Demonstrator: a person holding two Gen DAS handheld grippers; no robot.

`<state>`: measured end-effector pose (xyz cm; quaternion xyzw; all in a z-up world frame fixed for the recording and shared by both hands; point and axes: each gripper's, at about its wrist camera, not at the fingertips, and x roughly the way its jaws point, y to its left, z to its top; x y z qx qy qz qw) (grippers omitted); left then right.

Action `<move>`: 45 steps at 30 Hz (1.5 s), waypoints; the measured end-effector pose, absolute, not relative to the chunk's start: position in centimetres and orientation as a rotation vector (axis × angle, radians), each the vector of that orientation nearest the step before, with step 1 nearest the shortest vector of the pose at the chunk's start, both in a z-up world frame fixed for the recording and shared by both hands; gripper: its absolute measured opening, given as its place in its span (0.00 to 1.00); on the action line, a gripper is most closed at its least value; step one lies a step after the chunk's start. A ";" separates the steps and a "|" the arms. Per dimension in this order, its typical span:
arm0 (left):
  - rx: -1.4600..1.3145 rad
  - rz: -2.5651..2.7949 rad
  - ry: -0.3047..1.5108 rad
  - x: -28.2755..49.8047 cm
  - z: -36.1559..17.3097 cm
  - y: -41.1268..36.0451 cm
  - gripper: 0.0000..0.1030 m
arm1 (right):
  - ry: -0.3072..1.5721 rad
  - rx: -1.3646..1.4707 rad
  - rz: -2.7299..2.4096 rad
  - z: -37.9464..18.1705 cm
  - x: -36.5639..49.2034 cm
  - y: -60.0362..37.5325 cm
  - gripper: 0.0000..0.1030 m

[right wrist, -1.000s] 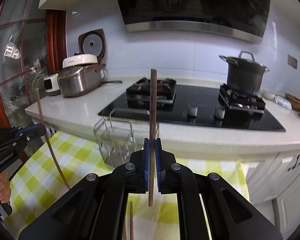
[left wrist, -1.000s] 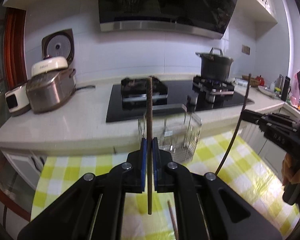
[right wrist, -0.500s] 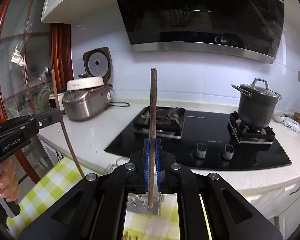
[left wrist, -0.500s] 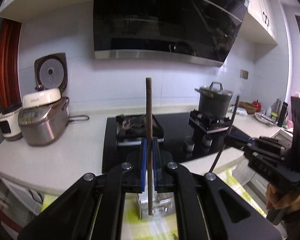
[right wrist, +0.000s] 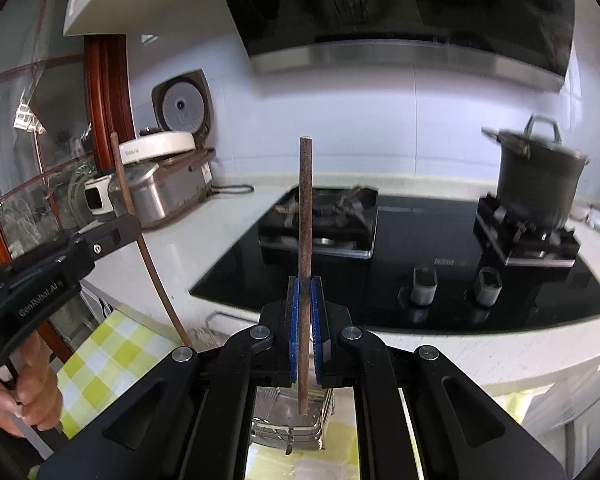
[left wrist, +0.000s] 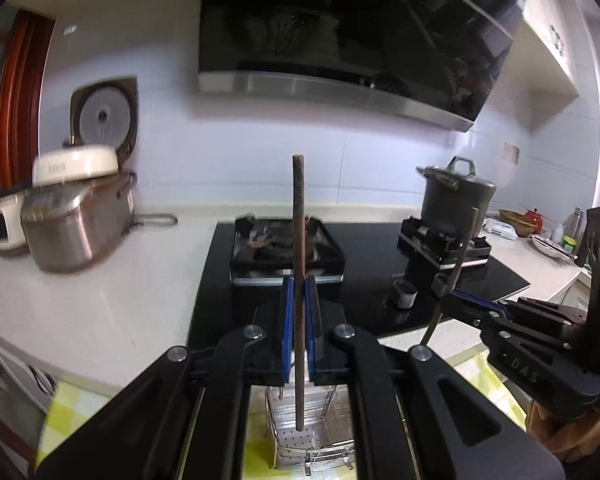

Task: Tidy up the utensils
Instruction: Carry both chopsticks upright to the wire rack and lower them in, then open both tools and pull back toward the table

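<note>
A: Start with the big things. What gets cut off?

B: The range hood (left wrist: 340, 40) runs out of the top in both views. The white counter (left wrist: 100, 300) goes out at the left, and the black hob (right wrist: 400, 272) on it is partly covered by the gripper bodies. I count two burners, one stock pot (right wrist: 540, 180) on the right-hand one, and two knobs in the right wrist view. The rice cooker (left wrist: 72, 220) and pot are smeared with blur.

A: And below the counter?

B: A yellow-checked cloth (right wrist: 108, 356), seen only in slivers. One wire utensil basket (left wrist: 308, 440) stands on it; only the strip between each gripper's arms shows, so its contents cannot be made out.

A: The grippers?

B: Two. The left gripper (left wrist: 299, 320) is clamped on an upright brown chopstick (left wrist: 299, 260), whose lower tip hangs above the basket. The right gripper (right wrist: 305, 320) is likewise closed around its own chopstick (right wrist: 305, 240), tip also over the basket. So two chopsticks, one each.

A: The person?

B: One hand (right wrist: 32, 392) shows at the left edge of the right wrist view, partly out of frame.
</note>
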<state>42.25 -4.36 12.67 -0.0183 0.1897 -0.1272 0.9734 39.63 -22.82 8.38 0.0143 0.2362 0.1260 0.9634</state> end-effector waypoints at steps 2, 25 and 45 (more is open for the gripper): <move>-0.045 -0.262 0.407 42.9 10.8 -4.2 0.05 | 0.497 0.034 0.260 7.1 40.1 -22.8 0.08; -0.032 -0.212 0.503 42.0 4.4 -2.6 0.07 | 0.574 0.032 0.255 3.6 38.8 -22.6 0.09; -0.054 -0.138 0.544 22.5 0.3 3.0 0.61 | 0.565 0.049 0.202 0.2 20.0 -25.8 0.75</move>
